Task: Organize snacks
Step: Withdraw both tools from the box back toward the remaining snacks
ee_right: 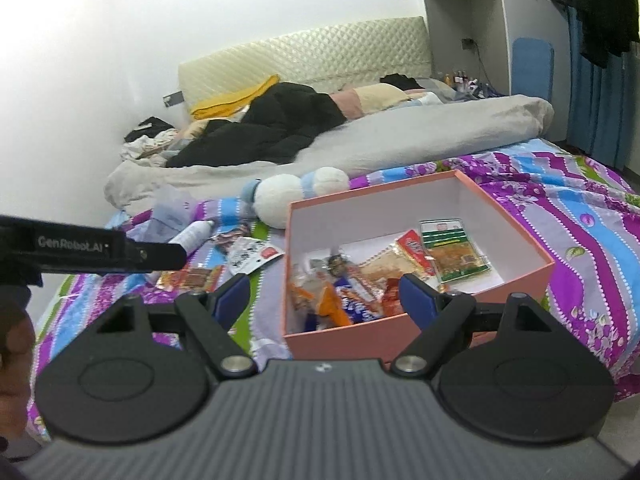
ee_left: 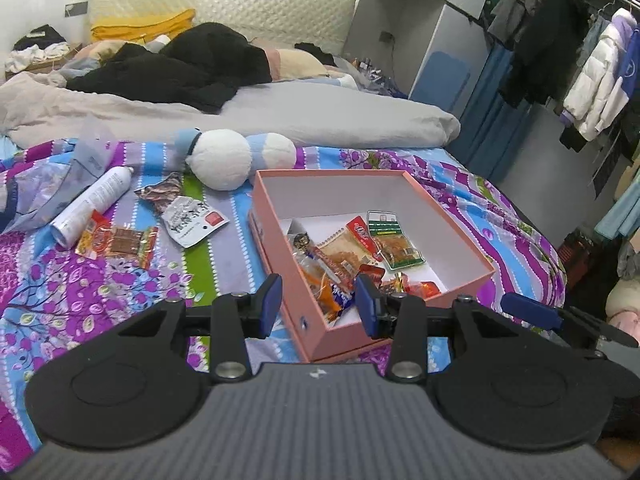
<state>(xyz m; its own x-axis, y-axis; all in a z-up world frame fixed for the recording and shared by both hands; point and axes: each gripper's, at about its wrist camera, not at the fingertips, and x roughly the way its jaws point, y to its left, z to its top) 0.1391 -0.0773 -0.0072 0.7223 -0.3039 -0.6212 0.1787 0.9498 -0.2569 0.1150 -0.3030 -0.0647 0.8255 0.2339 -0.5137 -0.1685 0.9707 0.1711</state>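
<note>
Both the left gripper (ee_left: 318, 304) and right gripper (ee_right: 324, 300) hang agape, empty, above the pink box's (ee_left: 308, 304) near rim; 3 snack packets (ee_left: 120, 240) lie left.

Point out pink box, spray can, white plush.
pink box (ee_left: 316, 320), left wrist view, near outer wall
spray can (ee_left: 94, 202), left wrist view, mid body
white plush (ee_right: 280, 204), right wrist view, round head

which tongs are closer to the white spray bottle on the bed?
Left. The left tongs hover at the pink box's near corner, the spray bottle ahead to their left. The right tongs sit further right, box side.
</note>
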